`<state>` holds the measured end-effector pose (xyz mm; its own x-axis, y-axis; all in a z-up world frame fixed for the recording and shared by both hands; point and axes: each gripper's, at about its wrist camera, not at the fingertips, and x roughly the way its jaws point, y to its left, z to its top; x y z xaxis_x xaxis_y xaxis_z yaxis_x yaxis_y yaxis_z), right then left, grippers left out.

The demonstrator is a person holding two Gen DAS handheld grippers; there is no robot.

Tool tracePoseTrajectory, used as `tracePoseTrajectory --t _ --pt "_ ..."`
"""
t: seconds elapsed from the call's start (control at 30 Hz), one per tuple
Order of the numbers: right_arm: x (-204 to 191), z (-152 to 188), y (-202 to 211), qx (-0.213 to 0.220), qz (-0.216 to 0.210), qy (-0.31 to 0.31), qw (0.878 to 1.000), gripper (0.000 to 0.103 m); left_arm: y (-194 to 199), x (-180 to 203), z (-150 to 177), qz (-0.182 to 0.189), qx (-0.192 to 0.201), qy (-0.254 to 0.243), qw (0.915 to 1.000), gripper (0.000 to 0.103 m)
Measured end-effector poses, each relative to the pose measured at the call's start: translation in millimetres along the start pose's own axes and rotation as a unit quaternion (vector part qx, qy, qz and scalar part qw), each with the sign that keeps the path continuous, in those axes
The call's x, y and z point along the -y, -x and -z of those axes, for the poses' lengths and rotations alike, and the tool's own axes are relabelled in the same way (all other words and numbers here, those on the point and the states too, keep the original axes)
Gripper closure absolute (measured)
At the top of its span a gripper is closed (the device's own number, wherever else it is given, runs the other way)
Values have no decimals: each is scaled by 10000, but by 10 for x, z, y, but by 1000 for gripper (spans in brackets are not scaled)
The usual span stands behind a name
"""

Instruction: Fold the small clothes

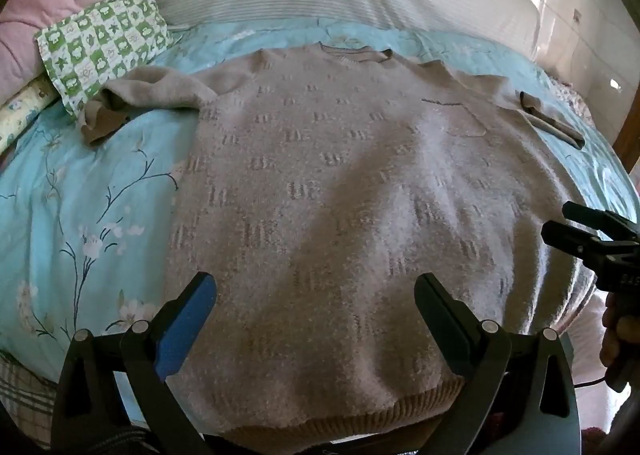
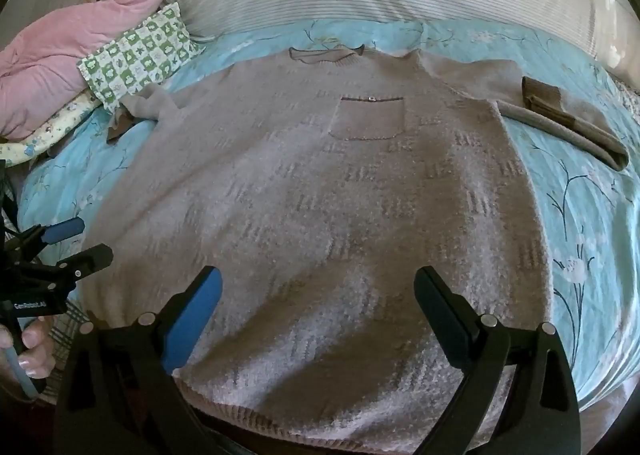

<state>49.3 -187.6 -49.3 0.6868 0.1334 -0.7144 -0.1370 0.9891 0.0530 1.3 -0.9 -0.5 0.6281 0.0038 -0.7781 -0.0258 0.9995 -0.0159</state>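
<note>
The sweater (image 1: 340,195) lies flat on the quilt (image 1: 80,215), pillow (image 1: 104,43) behind-left.

Both wrist cameras look steeply down from the hem end, close over the sweater (image 1: 340,195) on the bed (image 1: 80,215), collar at 12 o'clock; both views share it.

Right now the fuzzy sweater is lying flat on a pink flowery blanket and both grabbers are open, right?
Not quite. The blanket under the sweater is light blue with flowers, as the right wrist view shows. The left gripper and right gripper are open.
</note>
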Motion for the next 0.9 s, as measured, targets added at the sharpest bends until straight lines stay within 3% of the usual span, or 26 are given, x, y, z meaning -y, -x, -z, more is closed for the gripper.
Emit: tracePoseTrajectory --t 0.9 --pt "-45 -27 12 17 -48 4 10000 6 15 -72 10 25 -16 8 10000 3"
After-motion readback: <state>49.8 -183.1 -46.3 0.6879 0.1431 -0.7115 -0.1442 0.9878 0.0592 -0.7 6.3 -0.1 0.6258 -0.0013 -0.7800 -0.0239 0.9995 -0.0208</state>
